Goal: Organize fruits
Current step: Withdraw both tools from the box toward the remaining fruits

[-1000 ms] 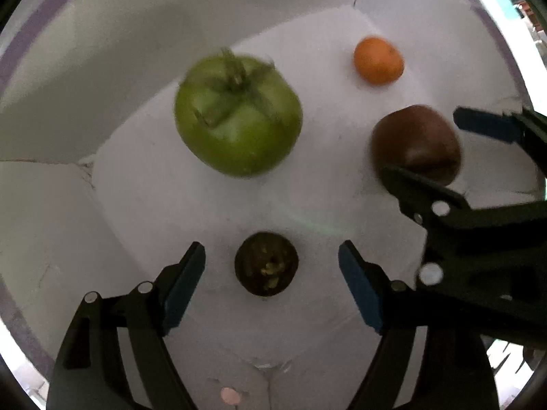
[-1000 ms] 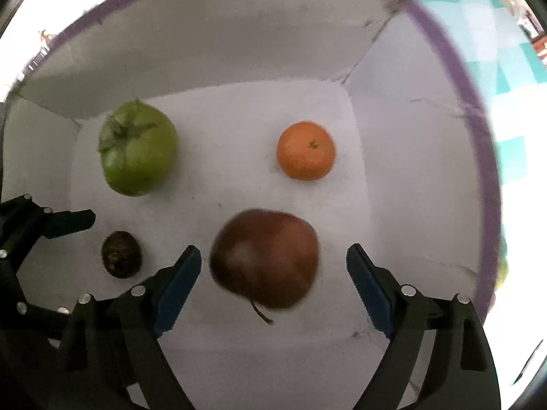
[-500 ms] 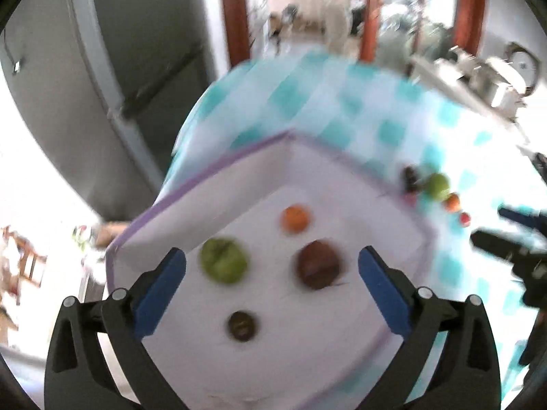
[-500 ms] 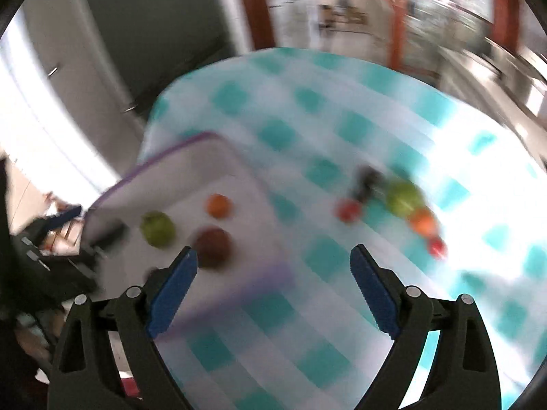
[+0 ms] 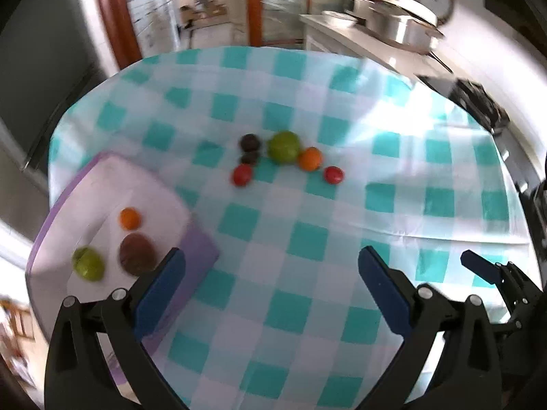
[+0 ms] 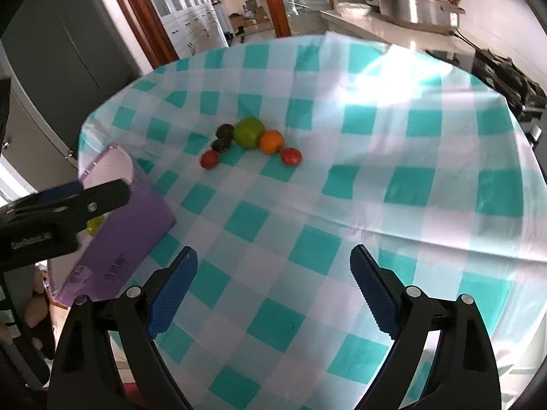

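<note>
A purple box (image 5: 201, 253) with a white inside stands at the table's left edge; it holds an orange (image 5: 129, 218), a brown fruit (image 5: 137, 253) and a green tomato (image 5: 88, 263). On the cloth lie a green tomato (image 5: 283, 146), an orange (image 5: 309, 159), two red tomatoes (image 5: 242, 175) (image 5: 333, 175) and two dark fruits (image 5: 250, 142). The same cluster shows in the right wrist view, around its green tomato (image 6: 249, 132). My left gripper (image 5: 271, 282) is open and empty above the table's near side. My right gripper (image 6: 273, 285) is open and empty, well short of the cluster.
The round table carries a teal and white checked cloth (image 6: 359, 177). A grey fridge (image 6: 61, 51) stands at the left. A counter with metal pots (image 6: 417, 0) runs along the back right. The box's purple wall (image 6: 126, 239) shows at the left of the right wrist view.
Both grippers have pulled back and up out of the box, leaving the fruits there. The views now take in the whole table and the fruit cluster.
</note>
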